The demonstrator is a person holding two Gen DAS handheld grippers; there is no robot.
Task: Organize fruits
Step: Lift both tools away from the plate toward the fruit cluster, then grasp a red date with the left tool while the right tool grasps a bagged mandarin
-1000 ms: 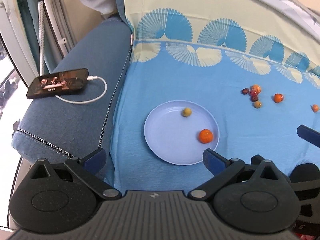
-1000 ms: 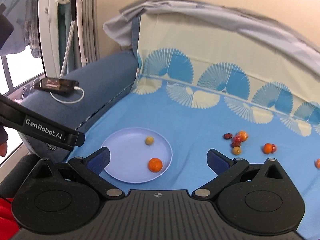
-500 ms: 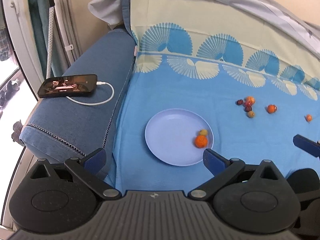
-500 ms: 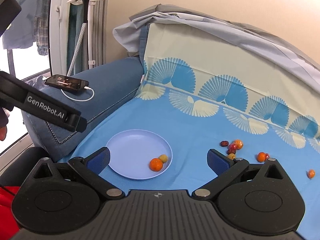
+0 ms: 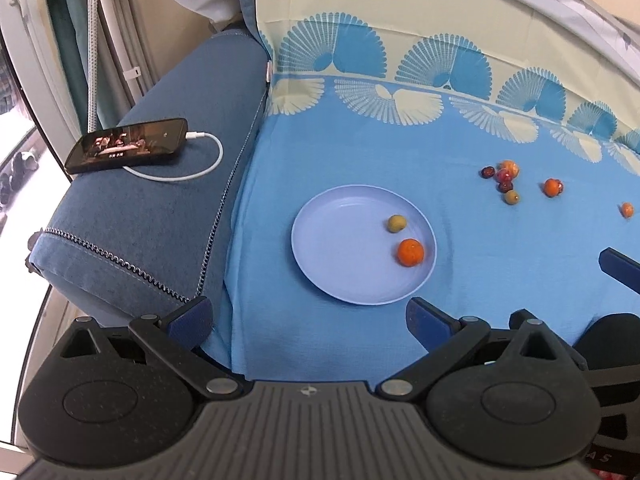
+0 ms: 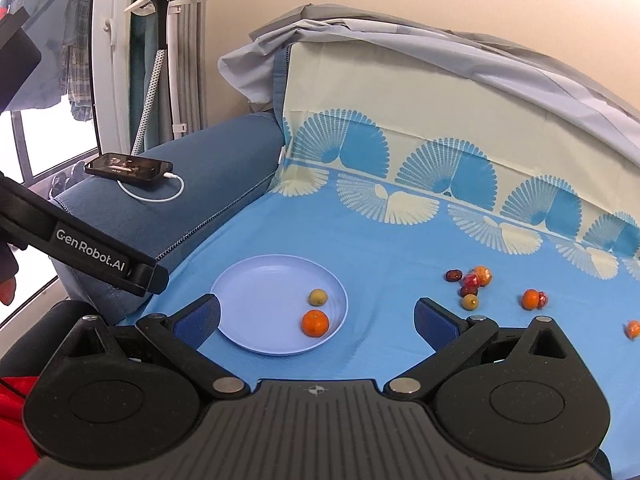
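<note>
A pale blue plate [image 5: 332,236] [image 6: 256,292] lies on the blue sheet. It holds an orange fruit [image 5: 410,252] [image 6: 315,323] and a small green fruit [image 5: 397,223] [image 6: 318,297]. Several loose fruits [image 5: 505,178] [image 6: 472,282] lie to the right of the plate, red, orange and green. My left gripper [image 5: 308,318] is open and empty, near the plate's front edge. My right gripper [image 6: 316,318] is open and empty, in front of the plate. One blue finger of the right gripper shows in the left wrist view [image 5: 620,266].
A phone [image 5: 128,146] [image 6: 128,168] with a white cable lies on the dark blue sofa arm [image 5: 152,216] at the left. The sofa back [image 6: 440,120] under the patterned sheet rises behind. A window and a stand are at far left.
The green fruit has rolled about on the plate, from the middle to beside the orange one, then a little apart. Both grippers shifted slightly; both stay open.
</note>
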